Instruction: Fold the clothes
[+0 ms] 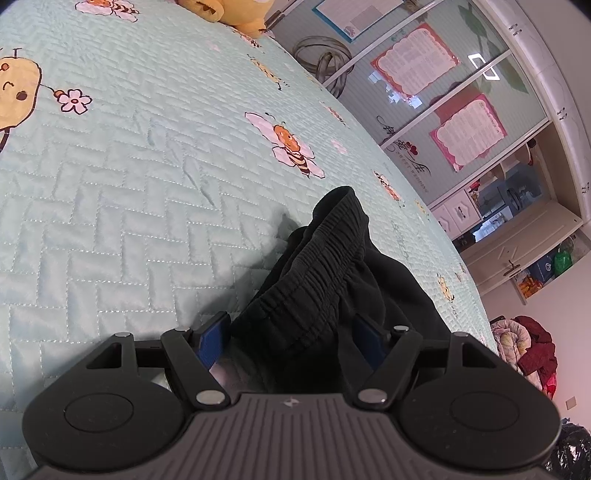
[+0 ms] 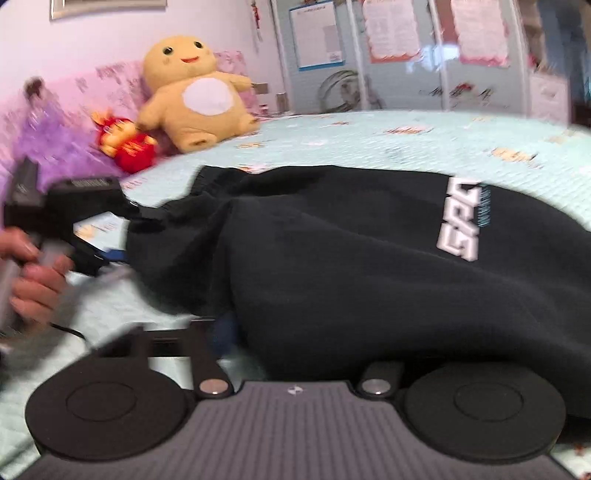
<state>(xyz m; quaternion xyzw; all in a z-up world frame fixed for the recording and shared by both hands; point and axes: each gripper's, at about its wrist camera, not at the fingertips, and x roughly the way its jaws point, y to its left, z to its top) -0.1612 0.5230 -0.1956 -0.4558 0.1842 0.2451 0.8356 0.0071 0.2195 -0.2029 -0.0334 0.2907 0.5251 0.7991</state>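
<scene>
**Cloth over the claws, blur across the right view**

In the left wrist view, the black shorts [image 1: 332, 280] bunch between the left claw [image 1: 291, 339] fingers, covering most of the right blue pad [image 1: 369, 343]; whether the pads pinch the fabric cannot be told. The yellow plush toy [image 1: 225, 11] is cut off by the top edge. Text on the pink posters [image 1: 417, 59] is too small to read.

The right wrist view is smeared by motion. The shorts drape over the right claw [image 2: 295, 332], hiding its right finger entirely. The person's left hand [image 2: 33, 280] is cropped at the left edge. The white logo [image 2: 461, 221] is blurred, unreadable.
</scene>
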